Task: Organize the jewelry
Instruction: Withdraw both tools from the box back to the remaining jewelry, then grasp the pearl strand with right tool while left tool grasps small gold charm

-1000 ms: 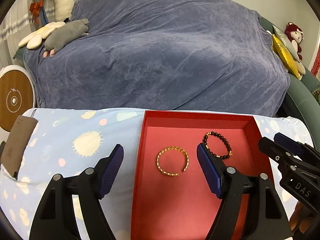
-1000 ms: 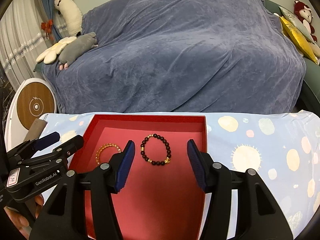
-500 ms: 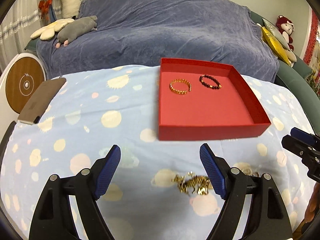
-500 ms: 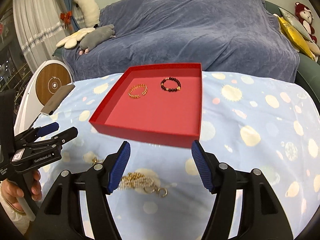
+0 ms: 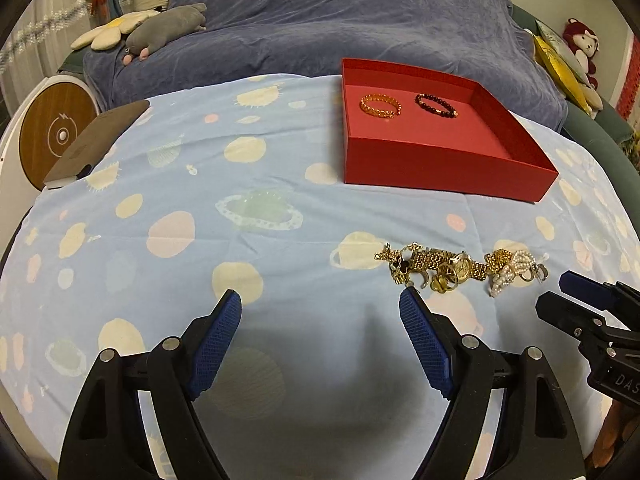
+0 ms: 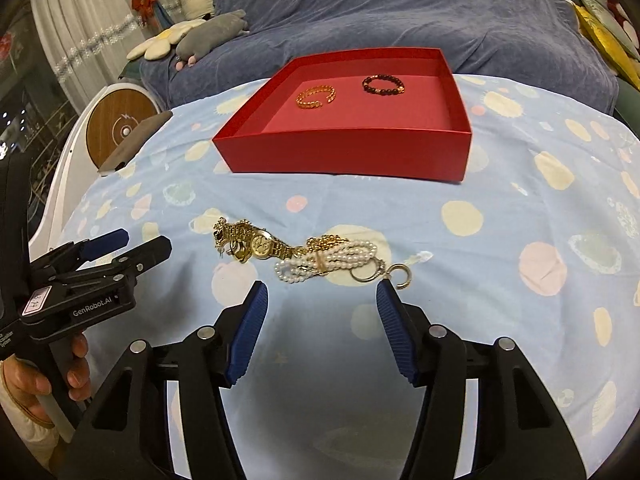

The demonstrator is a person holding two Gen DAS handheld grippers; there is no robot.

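Observation:
A red tray [image 5: 440, 184] at the far side of the table holds a gold bangle [image 5: 380, 106] and a dark bead bracelet [image 5: 435, 105]. On the cloth in front of it lies a tangled jewelry pile [image 5: 452, 270]: a gold watch [image 6: 260, 244], chains, a pearl bracelet [image 6: 328, 264] and rings. My left gripper [image 5: 320, 316] hangs open just left of the pile with nothing between its fingers. My right gripper [image 6: 320, 304] hovers just short of the pearl bracelet; its jaws are closing with nothing between them.
A light blue dotted cloth [image 5: 200, 208] covers the table. A grey flat case [image 5: 96, 140] lies at its far left edge beside a round wooden-faced device [image 5: 56, 136]. Behind stand a blue-covered sofa [image 5: 360, 20] and plush toys [image 5: 164, 30]. A hand [image 6: 76, 368] holds the left gripper.
Both grippers drew back from over the red tray and sank toward the near part of the table. The jewelry pile came into view just ahead of their fingertips.

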